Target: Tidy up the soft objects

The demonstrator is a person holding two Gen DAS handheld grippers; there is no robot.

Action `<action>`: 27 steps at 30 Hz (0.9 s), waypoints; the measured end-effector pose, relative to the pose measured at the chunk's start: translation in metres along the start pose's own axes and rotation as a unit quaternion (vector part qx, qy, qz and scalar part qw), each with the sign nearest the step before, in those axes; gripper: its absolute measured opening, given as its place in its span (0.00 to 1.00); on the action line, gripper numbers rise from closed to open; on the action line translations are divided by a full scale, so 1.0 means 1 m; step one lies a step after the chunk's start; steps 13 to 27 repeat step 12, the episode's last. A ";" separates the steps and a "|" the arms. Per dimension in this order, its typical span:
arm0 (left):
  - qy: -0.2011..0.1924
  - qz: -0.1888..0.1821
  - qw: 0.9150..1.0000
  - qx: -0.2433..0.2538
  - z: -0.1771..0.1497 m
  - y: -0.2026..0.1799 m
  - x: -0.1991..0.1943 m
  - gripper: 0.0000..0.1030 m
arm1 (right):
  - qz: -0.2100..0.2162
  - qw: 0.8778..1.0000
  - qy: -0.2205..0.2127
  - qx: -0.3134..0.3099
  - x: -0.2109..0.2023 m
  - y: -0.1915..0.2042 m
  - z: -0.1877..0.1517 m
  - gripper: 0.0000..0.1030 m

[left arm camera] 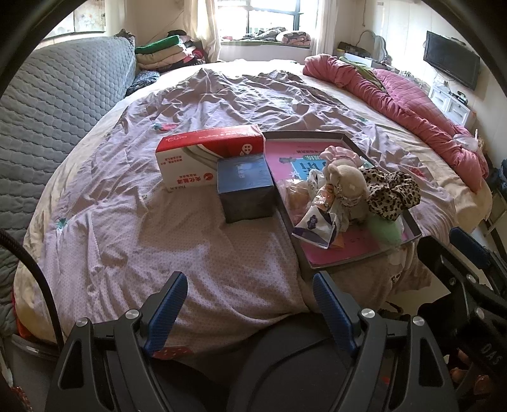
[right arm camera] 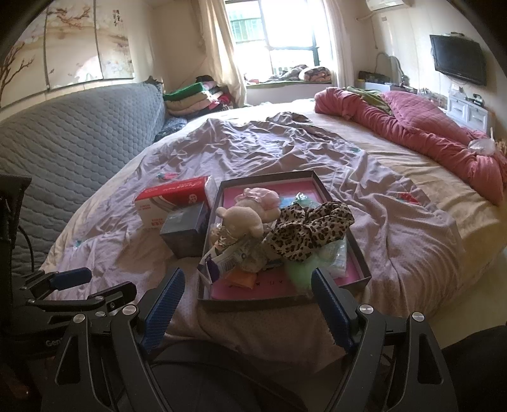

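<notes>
Left tool: jaws wide, empty, above the bed's near edge.
Right tool: jaws wide, empty, just short of the tray.
Soft things: plush, leopard cloth, green piece heaped in the tray, ahead of both tools.
Boxes: red box, blue box left of tray.

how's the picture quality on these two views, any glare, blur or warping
Left wrist view: window blown out white, strong fisheye bending of the bed, dark corner vignette, tray items sharp. Right wrist view: window glares too, washing out the curtains; same warping, no motion blur.
</notes>
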State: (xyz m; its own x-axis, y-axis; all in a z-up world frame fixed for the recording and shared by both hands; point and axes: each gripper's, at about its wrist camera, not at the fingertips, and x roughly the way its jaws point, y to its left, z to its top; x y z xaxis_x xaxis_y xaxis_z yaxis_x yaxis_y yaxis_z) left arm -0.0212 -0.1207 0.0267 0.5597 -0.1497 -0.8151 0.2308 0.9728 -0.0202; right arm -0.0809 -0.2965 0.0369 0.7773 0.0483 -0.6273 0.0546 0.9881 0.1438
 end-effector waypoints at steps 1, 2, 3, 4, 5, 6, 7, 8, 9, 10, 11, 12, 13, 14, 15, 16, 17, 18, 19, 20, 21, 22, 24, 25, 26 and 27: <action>0.001 0.000 1.000 -0.001 -0.001 0.000 0.001 0.79 | -0.001 1.000 -0.001 0.000 0.000 0.000 0.000 0.81; 0.002 -0.001 1.000 0.000 -0.001 0.001 0.002 0.79 | 0.000 1.000 -0.002 -0.002 0.000 0.000 0.000 0.81; 0.002 0.000 1.000 -0.001 -0.002 0.001 0.002 0.79 | 0.001 1.000 -0.001 -0.002 0.001 0.000 0.000 0.81; 0.002 0.000 1.000 -0.002 -0.003 0.001 0.004 0.79 | 0.000 1.000 -0.001 -0.004 0.001 0.001 0.000 0.81; 0.003 0.000 1.000 -0.004 -0.003 0.002 0.004 0.79 | 0.001 1.000 -0.001 -0.005 0.002 0.001 -0.001 0.81; 0.002 0.002 1.000 -0.006 -0.004 0.002 0.005 0.79 | 0.000 1.000 -0.002 -0.006 0.003 0.001 -0.001 0.81; 0.001 0.003 1.000 -0.007 -0.005 0.002 0.007 0.79 | 0.000 1.000 -0.002 -0.007 0.003 0.002 -0.002 0.81; 0.002 0.004 1.000 -0.008 -0.005 0.001 0.008 0.79 | 0.002 1.000 -0.001 -0.008 0.005 0.001 -0.003 0.81; 0.005 0.003 1.000 -0.010 -0.006 0.003 0.011 0.79 | 0.003 1.000 0.000 -0.007 0.005 0.001 -0.004 0.81; 0.007 0.001 1.000 -0.011 -0.006 0.003 0.013 0.79 | 0.002 1.000 0.003 -0.007 0.007 0.000 -0.005 0.81; 0.009 0.000 1.000 -0.012 -0.007 0.004 0.016 0.79 | 0.003 1.000 0.004 -0.007 0.009 -0.001 -0.006 0.81; 0.013 0.000 1.000 -0.016 -0.007 0.006 0.019 0.79 | 0.004 1.000 0.006 -0.005 0.012 -0.002 -0.007 0.81; 0.013 0.000 1.000 -0.016 -0.007 0.006 0.019 0.79 | 0.004 1.000 0.006 -0.005 0.012 -0.002 -0.007 0.81; 0.013 0.000 1.000 -0.016 -0.007 0.006 0.019 0.79 | 0.004 1.000 0.006 -0.005 0.012 -0.002 -0.007 0.81; 0.013 0.000 1.000 -0.016 -0.007 0.006 0.019 0.79 | 0.004 1.000 0.006 -0.005 0.012 -0.002 -0.007 0.81; 0.013 0.000 1.000 -0.016 -0.007 0.006 0.019 0.79 | 0.004 1.000 0.006 -0.005 0.012 -0.002 -0.007 0.81; 0.013 0.000 1.000 -0.016 -0.007 0.006 0.019 0.79 | 0.004 1.000 0.006 -0.005 0.012 -0.002 -0.007 0.81; 0.013 0.000 1.000 -0.016 -0.007 0.006 0.019 0.79 | 0.004 1.000 0.006 -0.005 0.012 -0.002 -0.007 0.81; 0.013 0.000 1.000 -0.016 -0.007 0.006 0.019 0.79 | 0.004 1.000 0.006 -0.005 0.012 -0.002 -0.007 0.81; 0.013 0.000 1.000 -0.016 -0.007 0.006 0.019 0.79 | 0.004 1.000 0.006 -0.005 0.012 -0.002 -0.007 0.81; 0.013 0.000 1.000 -0.016 -0.007 0.006 0.019 0.79 | 0.004 1.000 0.006 -0.005 0.012 -0.002 -0.007 0.81; 0.013 0.000 1.000 -0.016 -0.007 0.006 0.019 0.79 | 0.004 1.000 0.006 -0.005 0.012 -0.002 -0.007 0.81; 0.013 0.000 1.000 -0.016 -0.007 0.006 0.019 0.79 | 0.004 1.000 0.006 -0.005 0.012 -0.002 -0.007 0.81; 0.013 0.000 1.000 -0.016 -0.007 0.006 0.019 0.79 | 0.004 1.000 0.006 -0.005 0.012 -0.002 -0.007 0.81; 0.013 0.000 1.000 -0.016 -0.007 0.006 0.019 0.79 | 0.004 1.000 0.006 -0.005 0.012 -0.002 -0.007 0.81; 0.013 0.000 1.000 -0.016 -0.007 0.006 0.019 0.79 | 0.004 1.000 0.006 -0.005 0.012 -0.002 -0.007 0.81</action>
